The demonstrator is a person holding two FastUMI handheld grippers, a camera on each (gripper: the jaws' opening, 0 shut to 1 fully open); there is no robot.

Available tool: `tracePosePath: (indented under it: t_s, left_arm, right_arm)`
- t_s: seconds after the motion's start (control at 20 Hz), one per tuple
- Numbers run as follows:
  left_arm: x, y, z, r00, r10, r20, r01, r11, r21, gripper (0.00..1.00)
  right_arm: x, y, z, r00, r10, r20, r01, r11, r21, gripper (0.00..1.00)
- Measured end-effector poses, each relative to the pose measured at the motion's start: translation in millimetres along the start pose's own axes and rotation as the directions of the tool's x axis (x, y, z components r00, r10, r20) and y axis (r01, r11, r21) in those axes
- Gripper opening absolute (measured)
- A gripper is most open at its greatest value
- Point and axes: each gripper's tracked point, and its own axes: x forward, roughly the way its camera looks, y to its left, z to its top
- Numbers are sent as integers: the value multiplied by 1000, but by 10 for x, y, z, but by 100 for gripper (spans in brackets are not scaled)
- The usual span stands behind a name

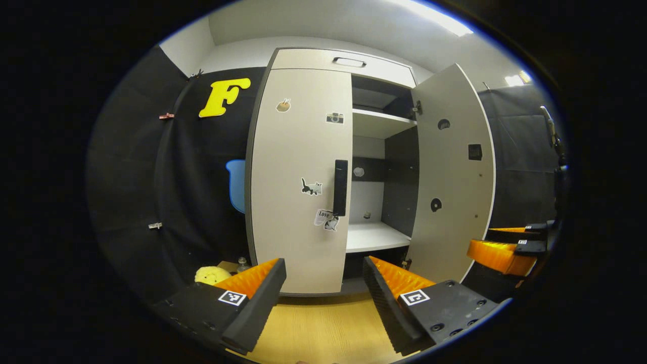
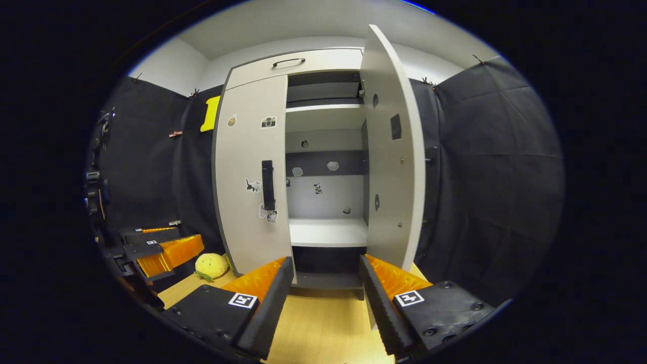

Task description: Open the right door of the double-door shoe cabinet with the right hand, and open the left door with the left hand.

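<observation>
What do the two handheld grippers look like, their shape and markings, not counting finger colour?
Both match: the left gripper and right gripper each have two wedge-shaped fingers with ribbed inner faces, mounted on dark blocks with screw holes. Each block carries a small square black-and-white tag. No cables, hands or sleeves are visible.

Bright ceiling light (image 1: 434,17), sharp, edges bowed.

Small stickers on the left door (image 1: 301,177) are too small to make out beyond rough shapes. Small items on the cabinet back wall (image 2: 326,194) can't be identified at this size. Right door (image 2: 391,151) swung out, hiding the cabinet's right side wall behind it. Yellow plush (image 1: 212,274) partly hidden behind the left gripper's fingers (image 1: 255,283). Other gripper (image 1: 503,250) cut off at the right edge in the left gripper view.
</observation>
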Motion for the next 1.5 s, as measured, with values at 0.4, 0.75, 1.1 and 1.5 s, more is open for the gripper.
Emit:
tracePosePath:
  t_s: [0.4, 0.75, 1.1, 1.5]
  left_arm:
    - [402, 352, 104, 1000, -27, -3, 27, 999, -46, 95]
    - [1128, 179, 603, 999, -53, 0, 53, 994, -95, 93]
    - [1852, -170, 915, 997, -75, 16, 76, 994, -78, 90]
    - [2400, -265, 851, 999, 23, -35, -24, 1000, -17, 80]
  right_arm:
    - [253, 214, -34, 996, -88, 14, 88, 996, -9, 99]
    - [224, 144, -14, 995, -89, 50, 88, 996, 15, 99]
    - [288, -40, -243, 1000, -29, 5, 29, 999, 26, 99]
    - [392, -26, -281, 997, 82, -1, -82, 997, 8, 99]
